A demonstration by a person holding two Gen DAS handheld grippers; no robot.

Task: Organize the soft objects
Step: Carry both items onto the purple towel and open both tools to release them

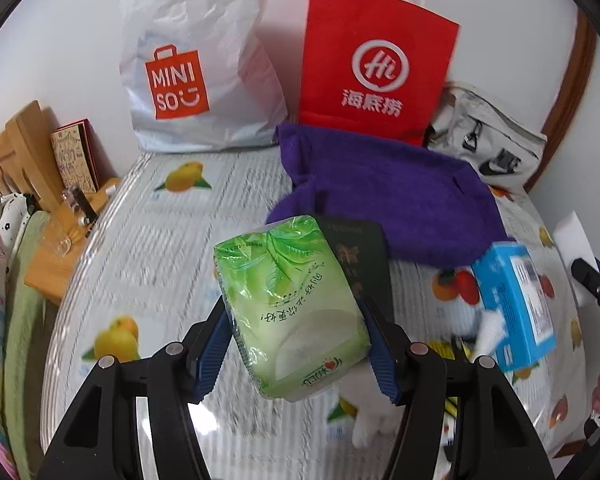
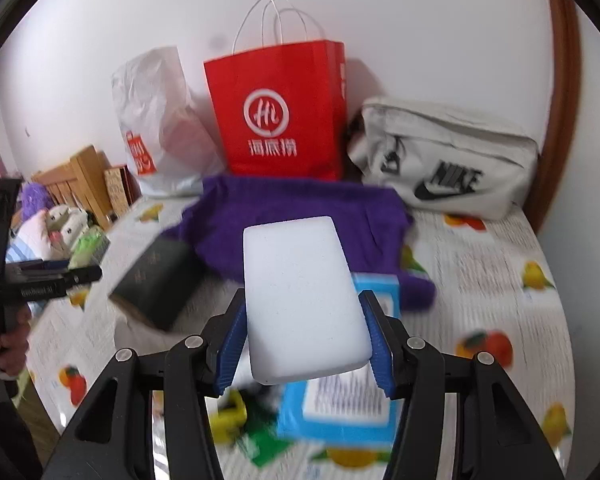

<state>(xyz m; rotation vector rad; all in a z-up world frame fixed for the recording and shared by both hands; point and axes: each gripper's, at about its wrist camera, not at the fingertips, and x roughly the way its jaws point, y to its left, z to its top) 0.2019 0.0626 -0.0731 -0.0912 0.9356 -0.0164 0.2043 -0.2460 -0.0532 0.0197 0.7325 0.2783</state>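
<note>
My left gripper [image 1: 296,344] is shut on a green tissue pack [image 1: 292,304] and holds it above the bed. My right gripper [image 2: 302,336] is shut on a white sponge block [image 2: 304,296], also held above the bed. A purple towel [image 1: 388,196] lies crumpled on the fruit-print bedsheet [image 1: 160,240]; it also shows in the right wrist view [image 2: 300,204]. A dark booklet [image 2: 156,280] lies left of the towel, partly hidden behind the tissue pack in the left view [image 1: 364,248]. The left gripper and the tissue pack [image 2: 88,244] show at the far left of the right view.
A white Miniso bag [image 1: 196,60], a red paper bag [image 1: 376,64] and a white Nike bag [image 2: 448,160] stand against the wall. A blue box [image 1: 516,300] lies on the sheet [image 2: 500,260], below my right gripper [image 2: 340,412]. A wooden nightstand [image 1: 60,256] is at left.
</note>
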